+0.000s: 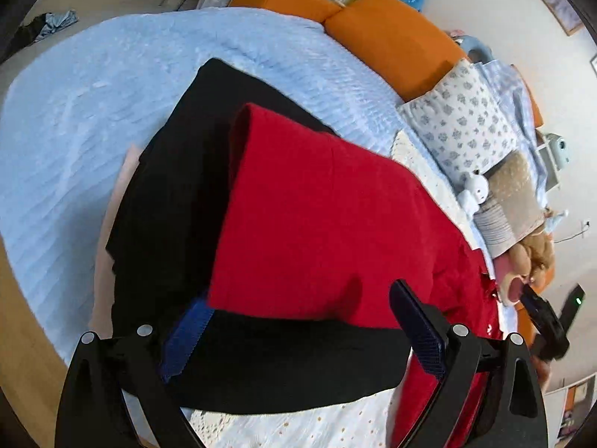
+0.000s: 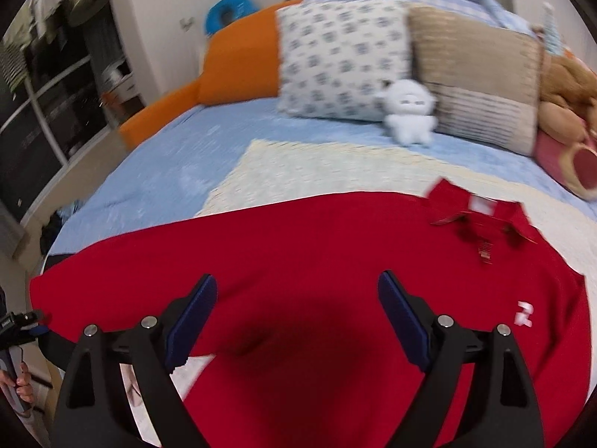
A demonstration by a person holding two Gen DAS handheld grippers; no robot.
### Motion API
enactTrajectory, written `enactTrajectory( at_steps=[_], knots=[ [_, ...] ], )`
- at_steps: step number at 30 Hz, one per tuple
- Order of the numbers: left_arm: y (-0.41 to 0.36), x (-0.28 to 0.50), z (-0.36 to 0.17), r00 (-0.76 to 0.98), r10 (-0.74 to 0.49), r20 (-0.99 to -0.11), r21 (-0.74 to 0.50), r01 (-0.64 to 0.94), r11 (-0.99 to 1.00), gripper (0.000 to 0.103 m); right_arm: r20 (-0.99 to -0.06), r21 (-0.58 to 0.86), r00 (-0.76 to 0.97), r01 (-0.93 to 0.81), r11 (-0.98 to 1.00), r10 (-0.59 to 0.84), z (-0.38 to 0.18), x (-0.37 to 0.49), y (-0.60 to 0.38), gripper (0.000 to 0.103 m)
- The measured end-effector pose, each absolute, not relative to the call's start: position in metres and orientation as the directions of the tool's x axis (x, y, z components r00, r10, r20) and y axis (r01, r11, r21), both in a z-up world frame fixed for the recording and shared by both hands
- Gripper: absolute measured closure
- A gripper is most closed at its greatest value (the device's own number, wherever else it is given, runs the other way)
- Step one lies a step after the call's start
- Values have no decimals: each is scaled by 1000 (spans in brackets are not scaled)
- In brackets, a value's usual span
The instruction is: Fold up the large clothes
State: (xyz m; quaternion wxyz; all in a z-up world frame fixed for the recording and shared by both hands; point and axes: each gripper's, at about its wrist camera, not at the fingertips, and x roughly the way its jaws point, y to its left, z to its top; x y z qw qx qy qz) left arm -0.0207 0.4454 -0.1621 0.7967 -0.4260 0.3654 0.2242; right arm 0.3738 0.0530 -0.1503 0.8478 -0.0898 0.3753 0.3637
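Observation:
A red polo shirt [image 1: 317, 224] lies on the bed, over a black garment [image 1: 179, 186]. In the right wrist view the red shirt [image 2: 317, 261] lies flat with its collar [image 2: 481, 220] at the right and a white logo on the chest. My left gripper [image 1: 302, 332] is open, its fingers either side of the shirt's lower edge and the black cloth. My right gripper [image 2: 298, 317] is open and empty just above the shirt's middle. The right gripper also shows at the right edge of the left wrist view [image 1: 544, 321].
A light blue bedspread [image 1: 93, 112] covers the bed, with a cream cloth [image 2: 317, 164] under the shirt. Pillows [image 2: 343, 59], a white plush toy [image 2: 408, 112] and a brown teddy [image 2: 567, 86] sit at the head. An orange headboard [image 1: 391, 37] rims the bed.

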Motion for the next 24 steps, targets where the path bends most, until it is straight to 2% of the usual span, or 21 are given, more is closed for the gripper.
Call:
enactTrajectory(
  at_steps=[2, 3, 4, 6, 9, 12, 17, 20, 24],
  knots=[
    [451, -24, -161, 659, 52, -750, -534, -651, 540, 8, -709, 123, 435, -699, 704, 555, -154, 370, 75, 16],
    [461, -27, -164, 666, 55, -744, -541, -649, 535, 12, -714, 122, 423, -710, 694, 558, -157, 369, 89, 16],
    [463, -30, -162, 674, 68, -735, -545, -648, 531, 28, -716, 117, 419, -716, 689, 558, -159, 369, 100, 16],
    [468, -27, -159, 671, 91, -736, -533, -657, 532, 41, -721, 111, 416, -720, 685, 554, -163, 370, 121, 16],
    [470, -26, -152, 693, 99, -714, -530, -627, 572, 71, -731, 160, 389, -701, 695, 561, -166, 382, 144, 16],
    [460, -25, -138, 743, 92, -663, -542, -561, 625, 89, -731, 242, 366, -649, 721, 576, -164, 401, 153, 17],
    [411, -7, -88, 828, -3, -561, -541, -364, 758, 91, -737, 315, 331, -602, 733, 589, -157, 424, 148, 17],
    [361, 12, -51, 853, -102, -512, -509, -206, 836, 92, -753, 386, 240, -593, 707, 613, -161, 433, 143, 19],
    [249, 35, -17, 823, -285, -492, -402, 76, 912, 91, -748, 458, 191, -544, 703, 635, -164, 446, 120, 18]
  ],
)
